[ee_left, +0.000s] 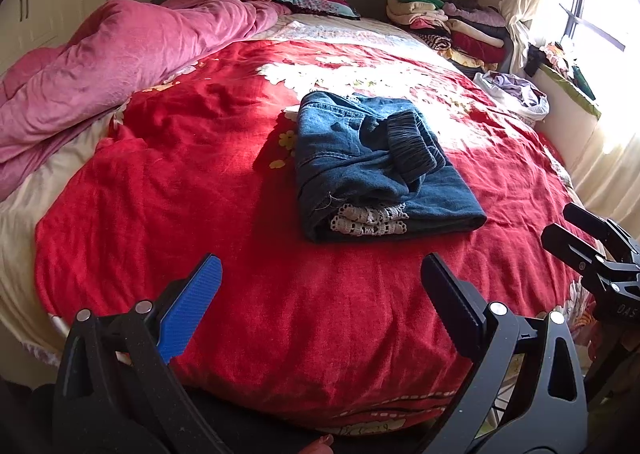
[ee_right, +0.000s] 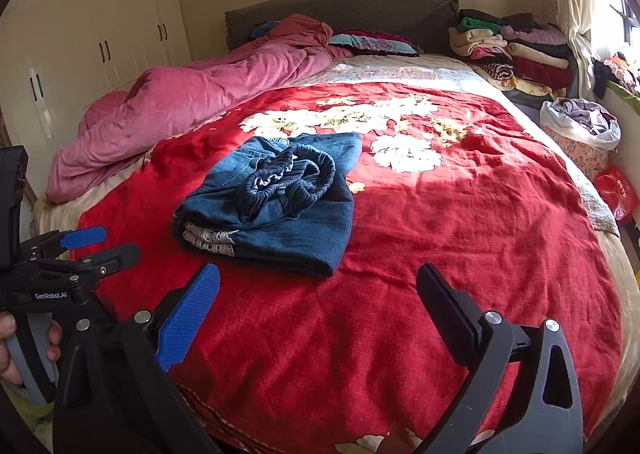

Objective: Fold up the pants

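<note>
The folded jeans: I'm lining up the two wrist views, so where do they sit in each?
Left wrist: the folded jeans lie right of centre on the red bedspread, ahead of the open left gripper.
Right wrist: the folded jeans lie left of centre, ahead of the open right gripper.
Shared landmark: the pink quilt, left of the jeans in both.

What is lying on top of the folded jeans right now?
The dark elastic waistband lies bunched on the folded jeans, and white lace trim peeks from the near edge. The inner layers are covered.
</note>
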Demonstrator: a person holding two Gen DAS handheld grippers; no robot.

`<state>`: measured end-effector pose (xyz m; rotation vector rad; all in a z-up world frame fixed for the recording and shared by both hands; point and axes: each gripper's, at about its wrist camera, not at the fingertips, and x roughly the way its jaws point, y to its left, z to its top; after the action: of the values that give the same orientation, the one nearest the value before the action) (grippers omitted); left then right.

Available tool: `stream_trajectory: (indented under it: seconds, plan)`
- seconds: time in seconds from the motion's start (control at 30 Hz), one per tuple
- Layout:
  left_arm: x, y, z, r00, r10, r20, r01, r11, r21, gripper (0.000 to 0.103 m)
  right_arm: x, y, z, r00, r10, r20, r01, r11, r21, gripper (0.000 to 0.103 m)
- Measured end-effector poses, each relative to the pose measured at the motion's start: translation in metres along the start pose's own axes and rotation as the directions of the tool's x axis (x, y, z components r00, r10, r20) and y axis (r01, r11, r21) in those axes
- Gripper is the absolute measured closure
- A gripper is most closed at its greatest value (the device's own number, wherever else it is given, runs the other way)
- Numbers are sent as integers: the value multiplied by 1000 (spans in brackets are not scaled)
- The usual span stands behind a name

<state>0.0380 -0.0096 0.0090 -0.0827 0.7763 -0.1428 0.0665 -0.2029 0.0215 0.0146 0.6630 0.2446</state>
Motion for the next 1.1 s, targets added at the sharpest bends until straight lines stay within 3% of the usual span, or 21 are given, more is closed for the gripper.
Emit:
stream_trajectory:
  seconds: [1.1]
  plan:
    - [-2, 3, 1, 1000, 8, -5, -8, 1000, -3, 10, -1, -1, -2, 1000, -7, -8, 7, 1000, 3, 5]
